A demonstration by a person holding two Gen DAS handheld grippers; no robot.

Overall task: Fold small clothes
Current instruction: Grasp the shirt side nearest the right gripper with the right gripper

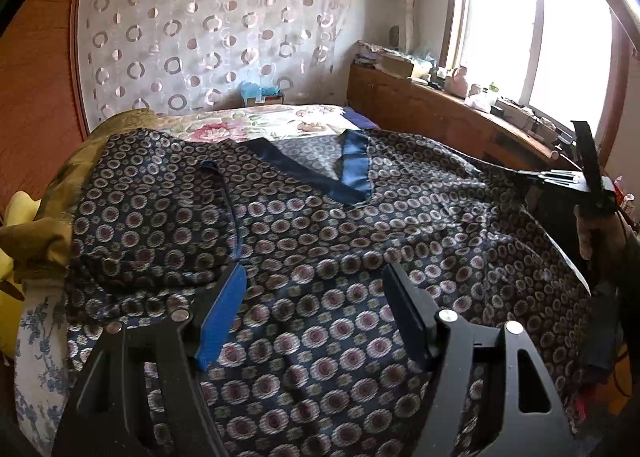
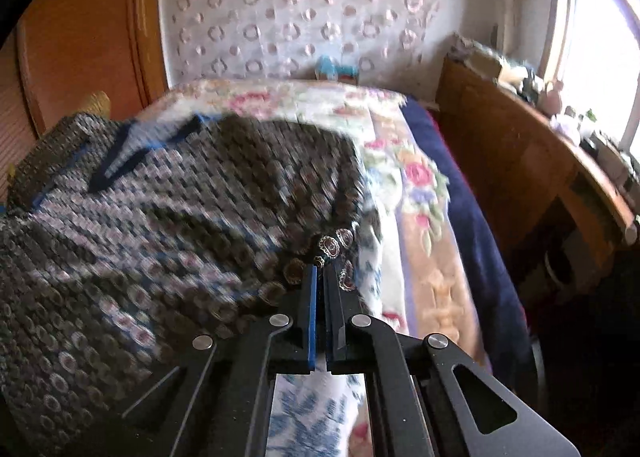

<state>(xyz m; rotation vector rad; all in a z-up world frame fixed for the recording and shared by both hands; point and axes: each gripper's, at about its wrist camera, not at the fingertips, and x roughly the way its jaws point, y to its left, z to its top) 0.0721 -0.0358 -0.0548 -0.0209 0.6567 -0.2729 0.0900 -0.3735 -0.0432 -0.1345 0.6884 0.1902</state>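
My right claw (image 2: pixel 320 266) was clamped on the shirt's (image 1: pixel 320 225) right edge, shirt spread leftward across the bed (image 2: pixel 424 193), while my left claw (image 1: pixel 316 297) hovered wide over its middle.

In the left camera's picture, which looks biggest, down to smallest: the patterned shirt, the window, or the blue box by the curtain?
1. Patterned shirt, though it lies nearest the camera.
2. Window.
3. Blue box, far off by the curtain.

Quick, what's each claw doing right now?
Left claw: open, empty, above the patterned top.
Right claw: shut on the top's edge.
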